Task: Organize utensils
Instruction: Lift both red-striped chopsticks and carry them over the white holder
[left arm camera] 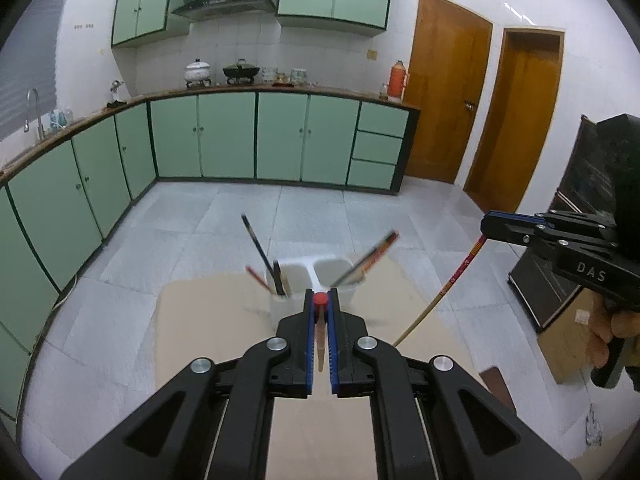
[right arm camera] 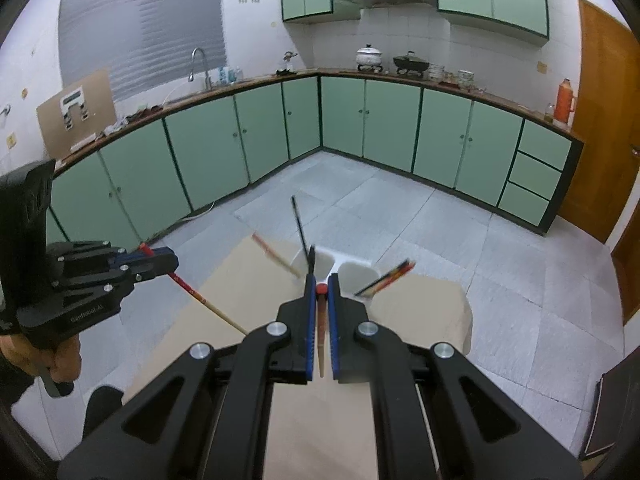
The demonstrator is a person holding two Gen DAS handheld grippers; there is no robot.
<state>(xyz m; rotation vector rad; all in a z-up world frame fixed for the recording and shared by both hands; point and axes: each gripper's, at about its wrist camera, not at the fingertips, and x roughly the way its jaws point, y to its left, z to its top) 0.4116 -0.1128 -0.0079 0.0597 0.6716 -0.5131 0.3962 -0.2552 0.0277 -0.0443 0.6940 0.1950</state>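
A white two-compartment holder (left arm camera: pixel 312 270) (right arm camera: pixel 352 266) stands at the far end of the beige table (left arm camera: pixel 208 320). Dark and red chopsticks (left arm camera: pixel 258 250) lean out of its left cup, and several more (left arm camera: pixel 374 256) out of its right cup. My left gripper (left arm camera: pixel 320 294) is raised above the table, shut on a red-tipped chopstick (left arm camera: pixel 320 344); the right wrist view shows it at the left (right arm camera: pixel 172 262), the stick (right arm camera: pixel 208 304) slanting down. My right gripper (right arm camera: pixel 321 280) is likewise shut on a red-tipped chopstick (right arm camera: pixel 321 332). It appears at the right (left arm camera: pixel 486 228) of the left wrist view with its patterned stick (left arm camera: pixel 440 292).
Green base cabinets (left arm camera: pixel 224 136) line the far and left walls beyond a grey tiled floor (left arm camera: pixel 180 220). Two wooden doors (left arm camera: pixel 448 100) stand at the back right. A dark cabinet (left arm camera: pixel 560 260) and a cardboard box (left arm camera: pixel 568 340) sit right of the table. A hand (left arm camera: pixel 612 332) grips the right handle.
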